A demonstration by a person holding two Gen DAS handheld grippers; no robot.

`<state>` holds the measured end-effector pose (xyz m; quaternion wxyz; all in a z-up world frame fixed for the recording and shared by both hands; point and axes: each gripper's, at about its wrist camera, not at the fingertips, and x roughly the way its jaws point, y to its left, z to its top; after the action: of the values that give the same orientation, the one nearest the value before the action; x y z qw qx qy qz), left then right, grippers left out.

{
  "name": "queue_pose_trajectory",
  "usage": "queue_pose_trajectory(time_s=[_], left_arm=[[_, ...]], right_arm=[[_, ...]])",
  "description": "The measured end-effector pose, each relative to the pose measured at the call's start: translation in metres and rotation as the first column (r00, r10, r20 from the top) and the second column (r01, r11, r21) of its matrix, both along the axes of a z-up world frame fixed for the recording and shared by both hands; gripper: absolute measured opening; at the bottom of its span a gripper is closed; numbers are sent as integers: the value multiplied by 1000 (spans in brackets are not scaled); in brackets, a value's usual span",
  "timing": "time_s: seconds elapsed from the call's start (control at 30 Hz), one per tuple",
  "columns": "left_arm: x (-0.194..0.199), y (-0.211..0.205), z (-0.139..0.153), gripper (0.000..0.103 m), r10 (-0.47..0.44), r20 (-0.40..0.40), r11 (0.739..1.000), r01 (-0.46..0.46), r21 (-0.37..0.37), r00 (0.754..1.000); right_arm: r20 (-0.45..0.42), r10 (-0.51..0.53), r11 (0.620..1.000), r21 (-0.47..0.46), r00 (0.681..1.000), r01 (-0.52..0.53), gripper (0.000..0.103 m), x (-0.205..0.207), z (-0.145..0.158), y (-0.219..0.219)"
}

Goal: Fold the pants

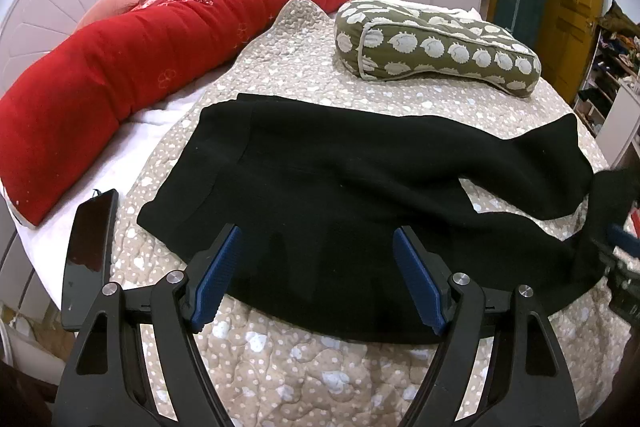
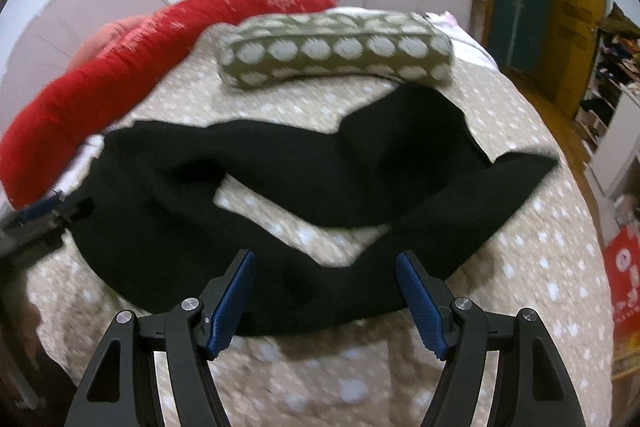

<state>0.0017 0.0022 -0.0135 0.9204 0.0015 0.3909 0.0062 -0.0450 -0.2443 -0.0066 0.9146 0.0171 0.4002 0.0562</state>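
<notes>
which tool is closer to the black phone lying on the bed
Left. The left tool hovers over the pants' waist end, with the phone just beside its left finger. The right tool is over the legs, farther along; its view shows no phone.

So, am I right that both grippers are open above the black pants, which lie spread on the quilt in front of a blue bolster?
Nearly: the bolster is red, not blue, as the left wrist view shows. Otherwise yes: the left gripper and right gripper are open over the black pants on the quilt.
</notes>
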Motion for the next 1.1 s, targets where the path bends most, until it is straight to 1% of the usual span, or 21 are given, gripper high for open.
queue_pose_trajectory(time_s=[0.07, 0.17, 0.4, 0.6, 1.1], left_arm=[[-1, 0, 0, 78, -1, -1, 1000, 1, -2, 1000], [-1, 0, 0, 78, -2, -4, 1000, 2, 0, 1000], [-3, -2, 2, 78, -4, -2, 1000, 4, 3, 1000], [-2, 0, 3, 78, -1, -7, 1000, 1, -1, 1000], [-8, 1, 5, 78, -7, -6, 1000, 7, -5, 1000]], right_arm=[[-24, -13, 1000, 3, 1000, 13, 71, -5, -3, -6], [-27, -7, 999, 35, 1000, 8, 71, -12, -2, -9], [46, 58, 995, 84, 997, -62, 71, -16, 16, 12], [67, 98, 991, 90, 993, -103, 71, -14, 22, 30], [72, 119, 988, 94, 990, -126, 71, -17, 24, 37]])
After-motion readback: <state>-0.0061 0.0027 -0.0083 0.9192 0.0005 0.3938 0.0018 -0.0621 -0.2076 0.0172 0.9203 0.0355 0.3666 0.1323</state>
